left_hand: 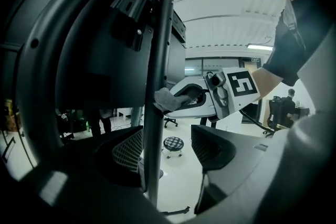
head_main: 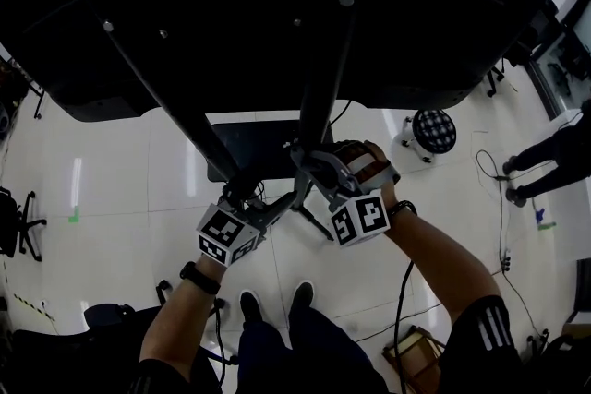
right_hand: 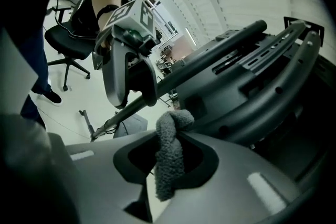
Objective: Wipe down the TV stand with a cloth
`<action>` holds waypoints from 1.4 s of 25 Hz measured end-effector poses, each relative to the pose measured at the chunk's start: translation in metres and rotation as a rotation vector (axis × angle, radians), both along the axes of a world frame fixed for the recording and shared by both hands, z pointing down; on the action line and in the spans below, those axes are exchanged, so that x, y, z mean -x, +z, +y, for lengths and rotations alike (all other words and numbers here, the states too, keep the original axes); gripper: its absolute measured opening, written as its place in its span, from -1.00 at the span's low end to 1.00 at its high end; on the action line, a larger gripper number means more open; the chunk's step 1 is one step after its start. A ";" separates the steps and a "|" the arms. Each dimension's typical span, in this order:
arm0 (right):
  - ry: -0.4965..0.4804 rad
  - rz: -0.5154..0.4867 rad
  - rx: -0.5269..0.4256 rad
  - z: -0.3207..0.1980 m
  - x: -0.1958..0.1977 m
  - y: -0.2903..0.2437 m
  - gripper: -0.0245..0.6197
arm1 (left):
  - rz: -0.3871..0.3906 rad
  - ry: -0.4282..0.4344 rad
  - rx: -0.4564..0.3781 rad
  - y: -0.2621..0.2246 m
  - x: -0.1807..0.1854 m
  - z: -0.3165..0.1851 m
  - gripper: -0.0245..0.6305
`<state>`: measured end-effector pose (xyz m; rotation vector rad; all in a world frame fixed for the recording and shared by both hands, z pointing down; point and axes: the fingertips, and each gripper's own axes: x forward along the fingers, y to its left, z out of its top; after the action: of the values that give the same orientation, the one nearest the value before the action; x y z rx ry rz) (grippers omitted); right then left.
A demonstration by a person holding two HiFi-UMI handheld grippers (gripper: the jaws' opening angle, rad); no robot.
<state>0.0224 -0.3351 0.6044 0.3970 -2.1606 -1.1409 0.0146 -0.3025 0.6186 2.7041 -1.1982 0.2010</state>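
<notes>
The right gripper clamps the grey cloth against the TV stand's pole to rub it; the left gripper, jaws parted, straddles that pole, likely steadying it

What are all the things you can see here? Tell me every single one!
black panel: one, black, top of the head view
TV stand poles: two, dark grey, slanting from the panel to the grippers
stand base: one, dark, on the floor
cloth: one, grey, against a pole
stool: one, black-and-white top, floor at the right
office chair: one, black, on the floor
other person: one, dark clothes, right edge
cables: several, black, on the white floor
shoes: two, dark, bottom centre
left gripper: one, grey, jaws apart round a pole
right gripper: one, grey, shut on the cloth
</notes>
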 end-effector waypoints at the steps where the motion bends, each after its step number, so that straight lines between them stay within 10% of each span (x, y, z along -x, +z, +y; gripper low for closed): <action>1: 0.003 0.007 0.015 0.000 0.000 0.014 -0.74 | -0.004 0.004 0.011 0.011 -0.001 -0.001 0.02; 22: 0.124 0.113 0.227 -0.004 0.003 0.284 -0.74 | -0.013 -0.005 0.193 0.236 0.006 -0.025 0.03; 35: 0.219 0.136 0.318 -0.002 0.004 0.345 -0.74 | 0.004 0.004 0.269 0.287 0.008 -0.019 0.04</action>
<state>0.0185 -0.3369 0.9492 0.3886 -2.0746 -0.6712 0.0069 -0.3212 0.9060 2.4732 -1.0789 0.3314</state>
